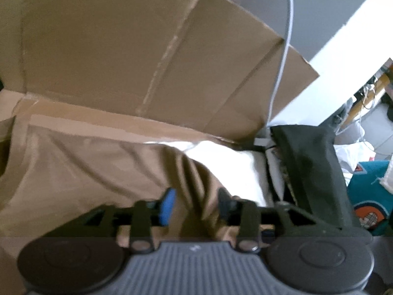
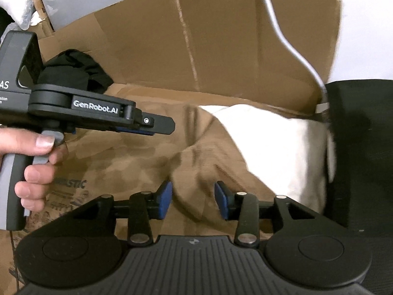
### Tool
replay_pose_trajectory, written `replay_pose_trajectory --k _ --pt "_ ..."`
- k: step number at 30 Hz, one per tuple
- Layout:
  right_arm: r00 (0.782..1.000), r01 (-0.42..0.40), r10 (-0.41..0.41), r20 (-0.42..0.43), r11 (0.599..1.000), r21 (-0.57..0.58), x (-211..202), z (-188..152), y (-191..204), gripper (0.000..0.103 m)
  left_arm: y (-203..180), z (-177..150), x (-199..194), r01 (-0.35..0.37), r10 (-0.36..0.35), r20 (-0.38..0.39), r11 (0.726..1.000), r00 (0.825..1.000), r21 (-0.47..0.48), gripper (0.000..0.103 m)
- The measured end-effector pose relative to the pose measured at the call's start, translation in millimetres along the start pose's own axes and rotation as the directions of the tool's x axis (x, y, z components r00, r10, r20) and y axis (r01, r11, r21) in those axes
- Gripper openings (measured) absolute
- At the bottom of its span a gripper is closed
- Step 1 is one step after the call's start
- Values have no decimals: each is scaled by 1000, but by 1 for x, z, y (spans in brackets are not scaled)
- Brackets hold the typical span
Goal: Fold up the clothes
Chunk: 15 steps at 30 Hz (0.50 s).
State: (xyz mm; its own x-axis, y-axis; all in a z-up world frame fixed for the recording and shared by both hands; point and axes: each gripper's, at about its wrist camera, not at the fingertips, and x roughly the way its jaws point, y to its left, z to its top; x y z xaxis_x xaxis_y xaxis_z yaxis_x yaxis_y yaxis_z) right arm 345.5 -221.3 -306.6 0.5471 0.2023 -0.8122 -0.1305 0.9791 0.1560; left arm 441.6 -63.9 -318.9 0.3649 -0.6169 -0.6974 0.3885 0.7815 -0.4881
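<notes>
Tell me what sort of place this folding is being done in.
Probably a cluttered room at home or a makeshift workspace, not a laundry. The brown garment lies on flattened cardboard, a black mesh chair stands beside it, and bags and cables crowd the background.

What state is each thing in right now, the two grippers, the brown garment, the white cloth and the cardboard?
left gripper: open, brown fabric between its jaws
right gripper: open, astride a fold
brown garment: rumpled, partly folded
white cloth: lying beneath the garment
cardboard: flaps open, upright
</notes>
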Motion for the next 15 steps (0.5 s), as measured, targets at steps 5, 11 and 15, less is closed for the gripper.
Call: replay_pose_trajectory --k 5,11,15 --pt "999 33 -33 2 999 -16 -10 -5 -15 49 -18 -6 17 -10 12 -38 999 999 33 63" --pt "996 88 -88 4 992 -86 -15 -11 -24 64 -27 -17 33 -76 82 -79 994 993 80 47" --pt "993 118 -118 10 984 -134 -15 -13 -25 79 -23 -20 37 -38 47 -126 996 991 76 17"
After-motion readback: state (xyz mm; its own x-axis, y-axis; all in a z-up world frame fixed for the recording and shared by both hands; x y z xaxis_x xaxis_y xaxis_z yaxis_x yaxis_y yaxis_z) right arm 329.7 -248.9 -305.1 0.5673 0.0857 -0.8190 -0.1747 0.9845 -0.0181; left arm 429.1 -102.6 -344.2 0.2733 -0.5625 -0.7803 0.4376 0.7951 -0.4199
